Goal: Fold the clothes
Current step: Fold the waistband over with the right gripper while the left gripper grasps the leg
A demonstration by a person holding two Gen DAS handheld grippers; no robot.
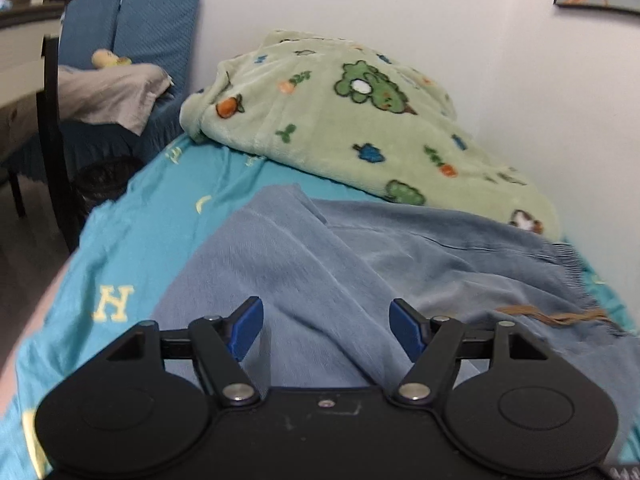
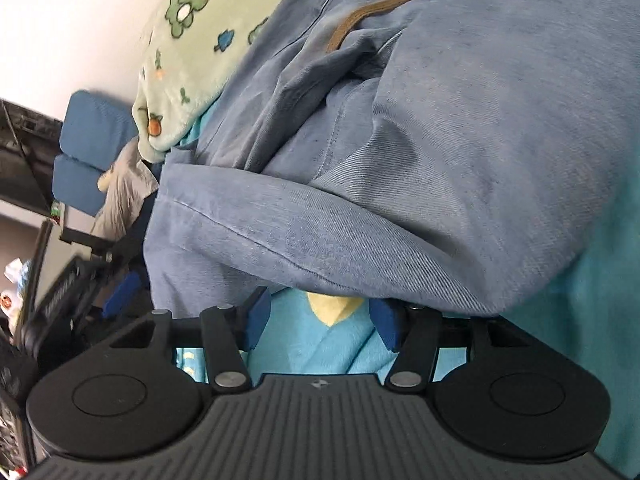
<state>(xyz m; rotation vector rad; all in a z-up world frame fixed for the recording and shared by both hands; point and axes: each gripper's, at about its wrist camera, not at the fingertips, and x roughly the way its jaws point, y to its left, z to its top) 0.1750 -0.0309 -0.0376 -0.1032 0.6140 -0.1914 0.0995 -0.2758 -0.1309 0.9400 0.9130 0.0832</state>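
Note:
A pair of light blue denim trousers (image 1: 360, 264) lies crumpled on the turquoise bed sheet (image 1: 132, 240), with a frayed hem and a brown cord (image 1: 556, 316) at the right. My left gripper (image 1: 326, 328) is open just above the denim, holding nothing. In the right wrist view the same trousers (image 2: 440, 140) fill the frame, a folded leg bulging toward me. My right gripper (image 2: 320, 320) is open at the denim's near edge, over the sheet (image 2: 320, 344); the cloth edge overlaps its right fingertip (image 2: 386, 326).
A pale green fleece blanket (image 1: 360, 116) with cartoon prints is heaped against the white wall behind the trousers. A blue chair (image 1: 132, 36) with grey cloth stands past the bed's left end, beside a dark table leg (image 1: 52, 136). The left gripper (image 2: 124, 292) shows at left in the right view.

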